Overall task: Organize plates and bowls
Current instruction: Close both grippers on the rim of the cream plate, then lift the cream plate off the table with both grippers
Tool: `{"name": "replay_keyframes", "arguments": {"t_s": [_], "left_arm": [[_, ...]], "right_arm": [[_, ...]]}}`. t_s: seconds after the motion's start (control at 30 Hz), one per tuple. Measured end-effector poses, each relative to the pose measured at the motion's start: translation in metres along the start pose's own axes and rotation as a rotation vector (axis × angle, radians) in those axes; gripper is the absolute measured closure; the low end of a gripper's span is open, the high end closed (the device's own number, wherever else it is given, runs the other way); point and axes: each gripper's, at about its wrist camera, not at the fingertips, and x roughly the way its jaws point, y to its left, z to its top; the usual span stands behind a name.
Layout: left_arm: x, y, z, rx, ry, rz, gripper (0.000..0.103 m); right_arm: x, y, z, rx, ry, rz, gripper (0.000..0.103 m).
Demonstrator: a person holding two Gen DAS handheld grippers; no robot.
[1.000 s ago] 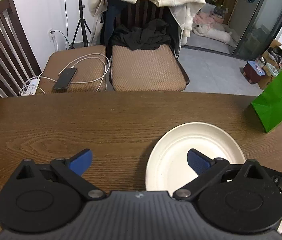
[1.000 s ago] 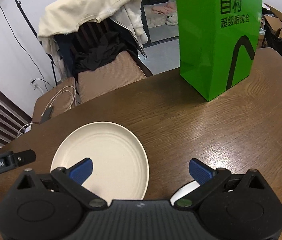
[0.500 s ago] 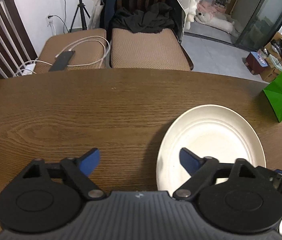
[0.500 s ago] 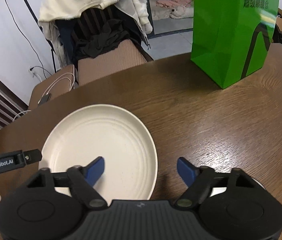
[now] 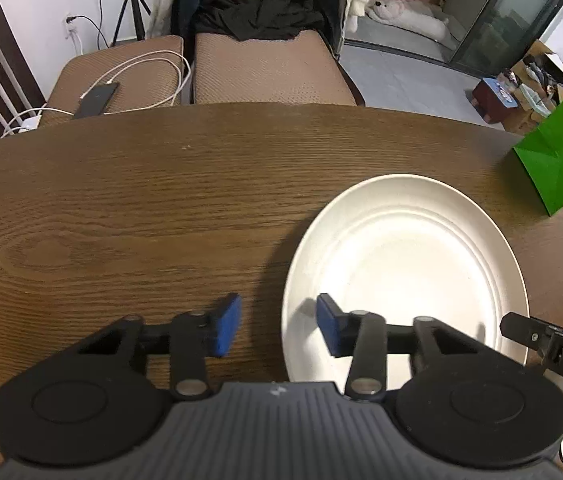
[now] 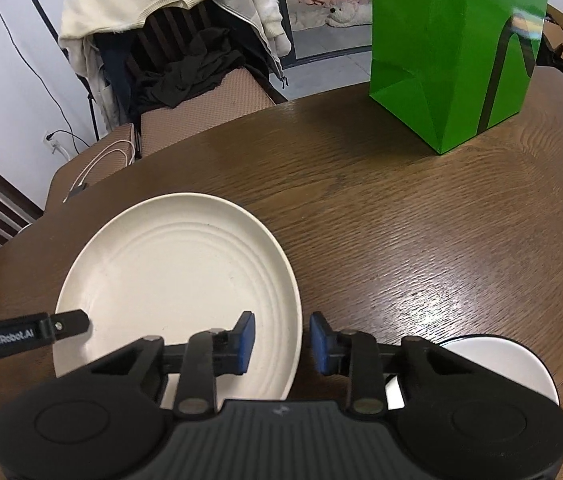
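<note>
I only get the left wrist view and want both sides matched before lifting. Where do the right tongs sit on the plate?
Observer: The right tongs straddle the plate at its right rim, jaws closing, pads not yet pressing.
Operator: Anything beside them?
Observer: A second white dish lies just to their right, partly hidden under the gripper body.
Operator: And the green bag?
Observer: The green bag has a black curved mark and printed characters on its face.

Both wrist views look steeply down, close, sharing the plate from opposite sides.
</note>
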Motion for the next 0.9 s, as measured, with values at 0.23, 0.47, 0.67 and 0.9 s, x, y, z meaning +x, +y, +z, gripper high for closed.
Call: {"name": "replay_keyframes", "arguments": {"t_s": [0.23, 0.47, 0.67, 0.9], "left_arm": [[0.0, -0.007, -0.002, 0.023, -0.005, -0.028, 0.087], [-0.001, -0.009, -0.003, 0.037, -0.02, -0.02, 0.087], [-0.004, -0.012, -0.005, 0.057, -0.043, -0.006, 0.087], [-0.01, -0.013, -0.008, 0.072, -0.068, -0.006, 0.087]], "right_arm": [[-0.001, -0.006, -0.002, 0.008, -0.009, -0.01, 0.095], [-0.004, -0.004, -0.007, -0.016, -0.03, -0.019, 0.099], [-0.006, -0.001, -0.013, -0.04, -0.04, -0.015, 0.099], [-0.012, -0.002, -0.017, -0.039, -0.053, 0.002, 0.099]]}}
